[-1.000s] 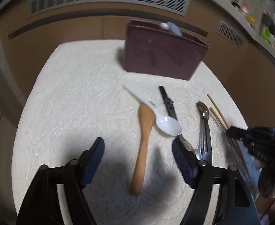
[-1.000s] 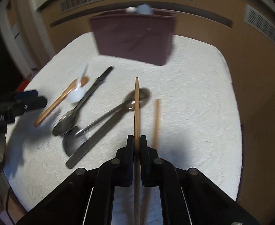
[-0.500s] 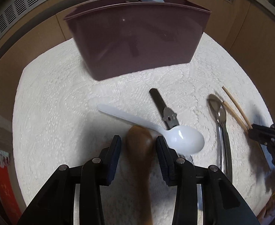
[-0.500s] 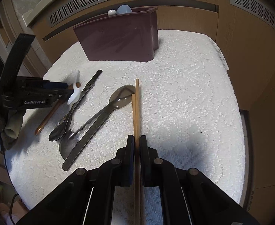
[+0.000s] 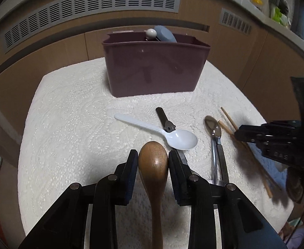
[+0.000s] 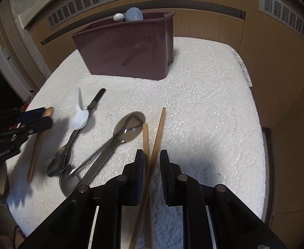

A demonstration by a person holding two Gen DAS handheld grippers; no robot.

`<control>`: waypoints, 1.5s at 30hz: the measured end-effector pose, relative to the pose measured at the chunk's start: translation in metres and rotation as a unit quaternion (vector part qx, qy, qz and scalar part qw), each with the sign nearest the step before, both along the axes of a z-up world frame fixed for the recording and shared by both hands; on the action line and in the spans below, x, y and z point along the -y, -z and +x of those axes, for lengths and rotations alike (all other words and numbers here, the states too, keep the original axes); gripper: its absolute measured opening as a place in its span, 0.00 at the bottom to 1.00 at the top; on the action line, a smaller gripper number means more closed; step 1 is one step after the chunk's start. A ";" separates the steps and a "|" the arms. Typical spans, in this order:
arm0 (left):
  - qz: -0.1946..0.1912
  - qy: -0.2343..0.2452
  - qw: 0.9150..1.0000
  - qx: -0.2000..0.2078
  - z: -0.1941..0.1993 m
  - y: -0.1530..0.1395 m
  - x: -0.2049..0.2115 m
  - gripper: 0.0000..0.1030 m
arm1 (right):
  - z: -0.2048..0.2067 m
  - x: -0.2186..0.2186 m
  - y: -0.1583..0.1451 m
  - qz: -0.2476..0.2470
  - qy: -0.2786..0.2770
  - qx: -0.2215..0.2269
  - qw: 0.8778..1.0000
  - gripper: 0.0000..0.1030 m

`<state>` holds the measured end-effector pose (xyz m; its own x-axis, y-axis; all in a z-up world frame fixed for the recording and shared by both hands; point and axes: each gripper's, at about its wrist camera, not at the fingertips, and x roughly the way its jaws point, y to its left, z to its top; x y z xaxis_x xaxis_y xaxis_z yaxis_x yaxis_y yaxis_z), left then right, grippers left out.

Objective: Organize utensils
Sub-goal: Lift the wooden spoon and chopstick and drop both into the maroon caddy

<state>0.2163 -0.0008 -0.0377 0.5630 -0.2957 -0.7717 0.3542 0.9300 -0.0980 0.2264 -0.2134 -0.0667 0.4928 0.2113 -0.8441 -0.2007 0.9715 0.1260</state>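
Left gripper (image 5: 153, 161) clamped on wooden spoon (image 5: 154, 172) bowl, right gripper (image 6: 152, 161) parted — chopsticks (image 6: 149, 157) crossed between.

A white lace-covered tabletop (image 5: 69, 124) carries a maroon bin (image 5: 154, 70) at its far side. Nearer lie a white plastic spoon (image 5: 158, 130), a metal spoon (image 5: 213, 128), a knife (image 6: 98, 166) and two crossed wooden chopsticks (image 6: 158, 130).
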 end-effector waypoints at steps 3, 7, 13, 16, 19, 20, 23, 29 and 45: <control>-0.017 -0.011 1.000 0.008 -0.004 -0.008 -0.010 0.30 | 0.003 -0.005 0.004 -0.007 0.006 -0.008 1.000 0.11; -0.034 -0.019 0.999 0.029 -0.018 -0.025 -0.018 0.30 | -0.010 -0.007 -0.012 -0.013 0.005 0.025 1.000 0.06; -0.060 -0.023 0.995 0.073 -0.039 -0.056 -0.024 0.30 | -0.035 0.001 -0.050 -0.006 0.008 0.080 0.997 0.06; -0.065 -0.024 0.993 0.090 -0.042 -0.069 -0.025 0.30 | -0.039 0.006 -0.061 -0.004 0.015 0.097 0.995 0.06; -0.070 -0.027 0.991 0.107 -0.041 -0.083 -0.025 0.30 | -0.039 0.012 -0.072 0.005 0.025 0.112 0.993 0.06; -0.071 -0.029 0.991 0.112 -0.039 -0.088 -0.025 0.30 | -0.038 0.013 -0.077 0.008 0.027 0.119 0.993 0.06; -0.083 -0.030 0.987 0.135 -0.029 -0.112 -0.024 0.30 | -0.032 0.014 -0.101 0.010 0.028 0.148 0.989 0.06; -0.105 -0.022 0.968 0.226 0.005 -0.194 -0.023 0.30 | -0.007 0.009 -0.202 -0.008 0.027 0.282 0.959 0.06; -0.119 -0.060 0.965 0.224 0.136 -0.193 -0.021 0.30 | 0.107 -0.022 -0.227 0.001 0.038 0.315 0.948 0.06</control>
